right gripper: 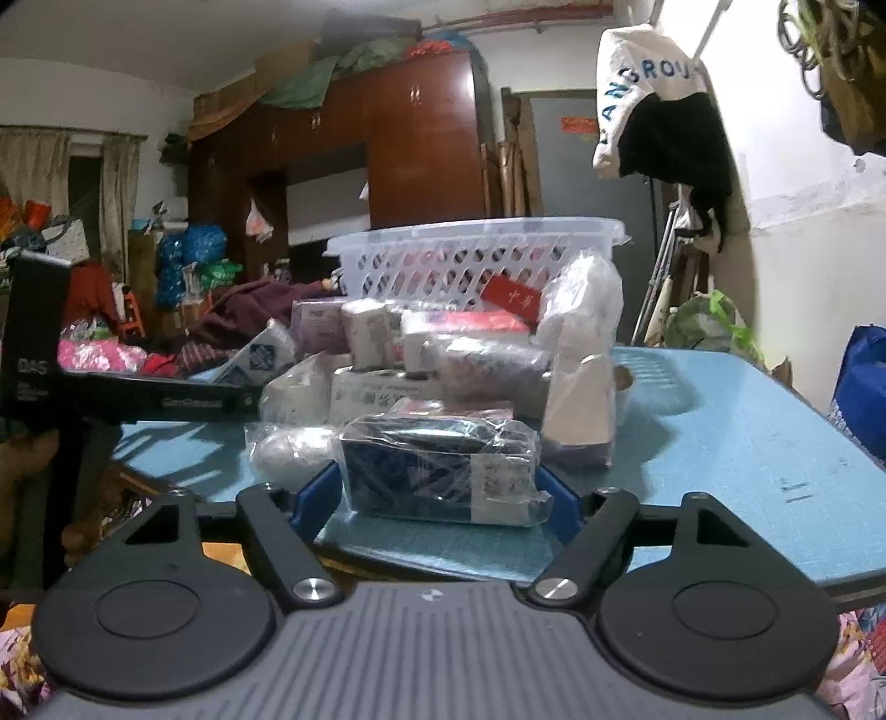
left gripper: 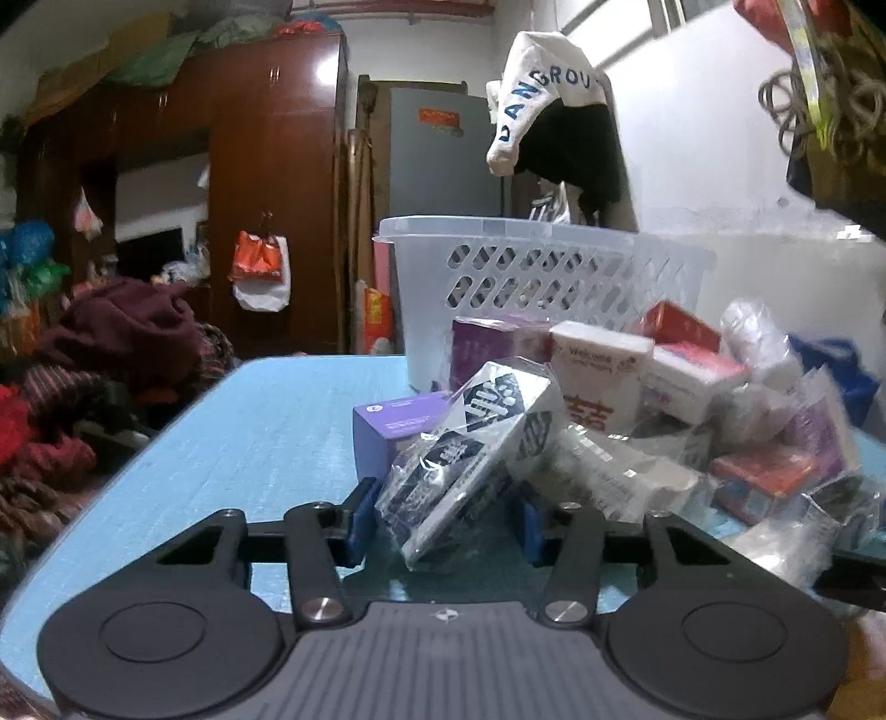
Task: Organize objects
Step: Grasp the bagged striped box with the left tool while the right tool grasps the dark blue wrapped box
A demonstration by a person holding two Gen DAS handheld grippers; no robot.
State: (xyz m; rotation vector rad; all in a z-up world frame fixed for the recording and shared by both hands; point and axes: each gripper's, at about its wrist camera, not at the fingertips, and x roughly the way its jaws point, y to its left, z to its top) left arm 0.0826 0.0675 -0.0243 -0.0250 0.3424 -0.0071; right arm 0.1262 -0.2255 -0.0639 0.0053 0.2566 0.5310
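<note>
Both jaws stand open, the left gripper (left gripper: 437, 520) straddling a tilted plastic-wrapped box (left gripper: 465, 459) at twelve o'clock, the right gripper (right gripper: 437, 498) another wrapped box (right gripper: 443, 471) on the table (right gripper: 720, 443); light, stiff, slippery film—pinch the flat sides.

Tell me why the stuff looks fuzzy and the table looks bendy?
Left wrist view: the packets on the right smear with blur, and glare glints off the wrapped box. Right wrist view: sharper, but the fisheye bows the blue table, and the window washes out white.
</note>
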